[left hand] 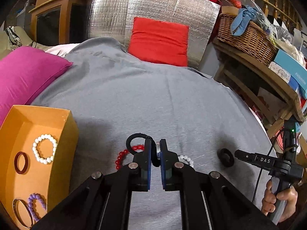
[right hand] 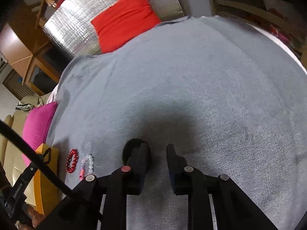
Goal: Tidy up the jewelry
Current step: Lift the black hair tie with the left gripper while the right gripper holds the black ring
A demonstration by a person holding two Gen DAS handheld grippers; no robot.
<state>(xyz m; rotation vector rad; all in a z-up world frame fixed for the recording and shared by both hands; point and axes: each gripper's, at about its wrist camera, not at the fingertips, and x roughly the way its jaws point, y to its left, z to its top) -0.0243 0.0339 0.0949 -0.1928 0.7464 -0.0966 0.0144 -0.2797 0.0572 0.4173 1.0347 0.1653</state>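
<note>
My left gripper (left hand: 155,149) is shut on a black cord necklace (left hand: 134,140) with a round silver pendant (left hand: 157,150), held just above the grey blanket (left hand: 153,99). A red bead bracelet (left hand: 124,155) and a white bead bracelet (left hand: 187,160) lie under it. The orange box (left hand: 71,132) at the left holds a white pearl bracelet (left hand: 45,148), a brown ring (left hand: 21,162), a purple bead bracelet (left hand: 35,204) and a gold bangle (left hand: 21,211). My right gripper (right hand: 156,151) is open over the blanket, a dark round ring (right hand: 132,149) beside its left finger; the ring also shows in the left wrist view (left hand: 226,157).
A magenta pillow (left hand: 25,74) lies left of the box and a red cushion (left hand: 159,40) leans at the far end. A wooden shelf with a wicker basket (left hand: 247,36) stands to the right. A pink bead strand (right hand: 82,170) lies by the bracelets.
</note>
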